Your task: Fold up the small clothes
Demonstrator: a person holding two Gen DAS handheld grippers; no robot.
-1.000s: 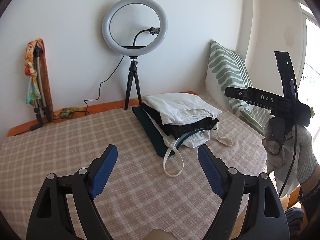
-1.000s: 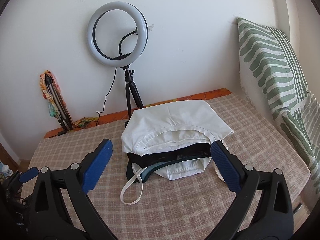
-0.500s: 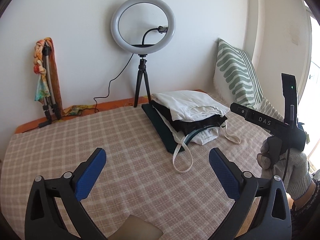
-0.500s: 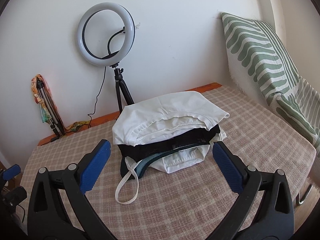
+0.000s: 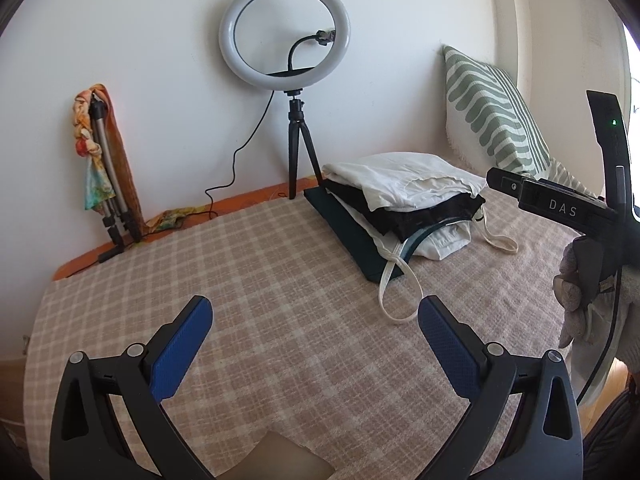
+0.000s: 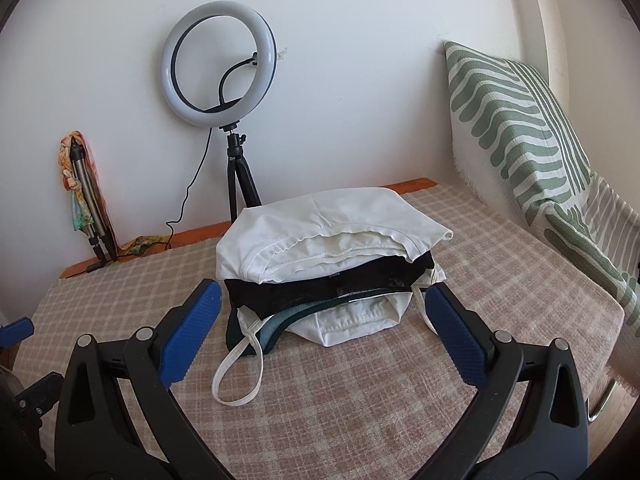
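While apparently folded, layered clothes stack [image 6: 332, 256].

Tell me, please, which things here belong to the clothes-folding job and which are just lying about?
Job: stack of clothes, left gripper, right gripper, checked cloth.
Lying about: ring light, striped cushion, folded tripod with scarf.

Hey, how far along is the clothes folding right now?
Done: a stack of clothes sits on the checked cover, white piece on top, black beneath. In hand: nothing; the left claw has just been opening and is empty, and the right claw is open near the stack. Left: no unfolded garment shows; a white strap trails loose.
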